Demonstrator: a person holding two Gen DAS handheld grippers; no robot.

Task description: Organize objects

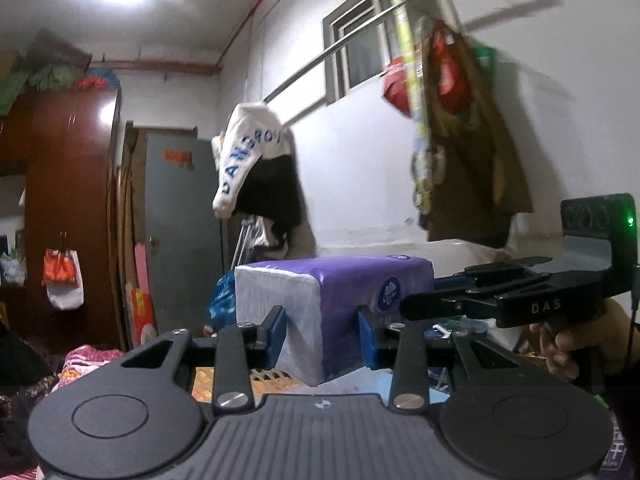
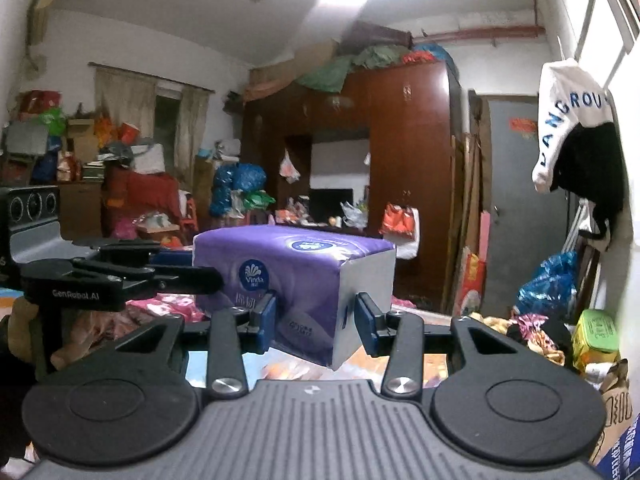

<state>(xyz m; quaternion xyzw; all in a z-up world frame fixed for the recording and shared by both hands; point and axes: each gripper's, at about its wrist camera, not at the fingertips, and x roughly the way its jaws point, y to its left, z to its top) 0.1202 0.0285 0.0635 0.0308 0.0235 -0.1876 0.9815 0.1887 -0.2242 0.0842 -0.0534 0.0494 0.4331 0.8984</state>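
A purple and white pack of tissues (image 1: 340,280) hangs in the air, held from two sides. My left gripper (image 1: 323,334) is shut on one white-ended corner, its blue pads (image 1: 278,334) pressing both faces. From the right, the right gripper's black fingers (image 1: 436,304) reach the pack's purple side, with a hand behind them. In the right wrist view the same pack (image 2: 296,256) sits between my right gripper's (image 2: 316,320) blue pads (image 2: 266,322), which clamp its near corner. There the left gripper's fingers (image 2: 180,276) come in from the left.
A dark red wardrobe (image 2: 400,140) with bundles on top and a grey door (image 1: 180,220) stand behind. Clothes hang from a rail (image 1: 320,56) under a window (image 1: 368,44). Piled boxes and bags (image 2: 100,152) fill the far left. Colourful bedding (image 1: 88,360) lies below.
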